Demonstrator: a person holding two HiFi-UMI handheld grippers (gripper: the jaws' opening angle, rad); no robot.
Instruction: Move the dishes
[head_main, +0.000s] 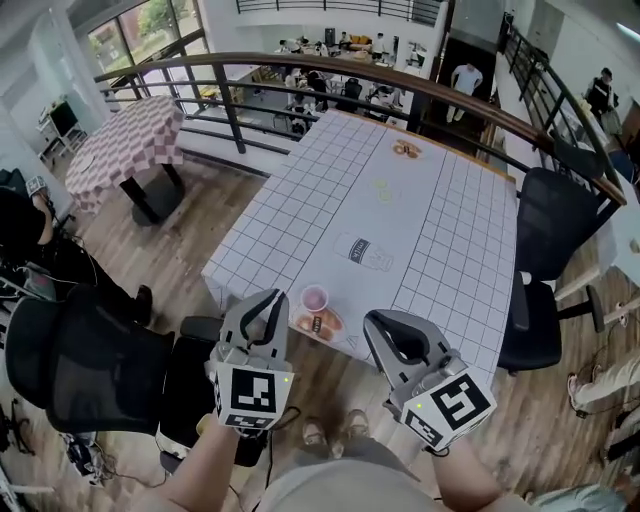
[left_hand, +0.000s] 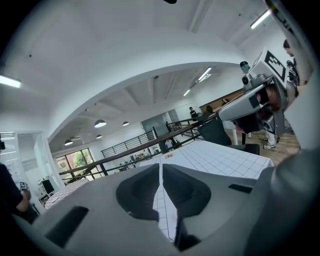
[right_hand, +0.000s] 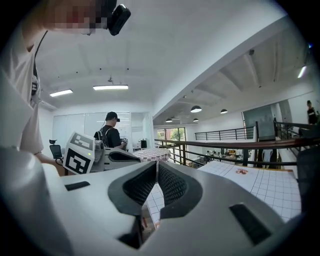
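Grey plastic jaws of your left gripper (head_main: 265, 303) sit pinched together on nothing, a small round pink cup (head_main: 314, 298) and a shallow plate (head_main: 320, 323) of browned food sit at the white gridded tablecloth's (head_main: 450, 230) near edge, and your right gripper (head_main: 378, 322) is equally closed, empty.

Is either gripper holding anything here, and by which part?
Nothing is held. The left gripper and the right gripper both have their jaws together and empty; the pink cup sits on the table.
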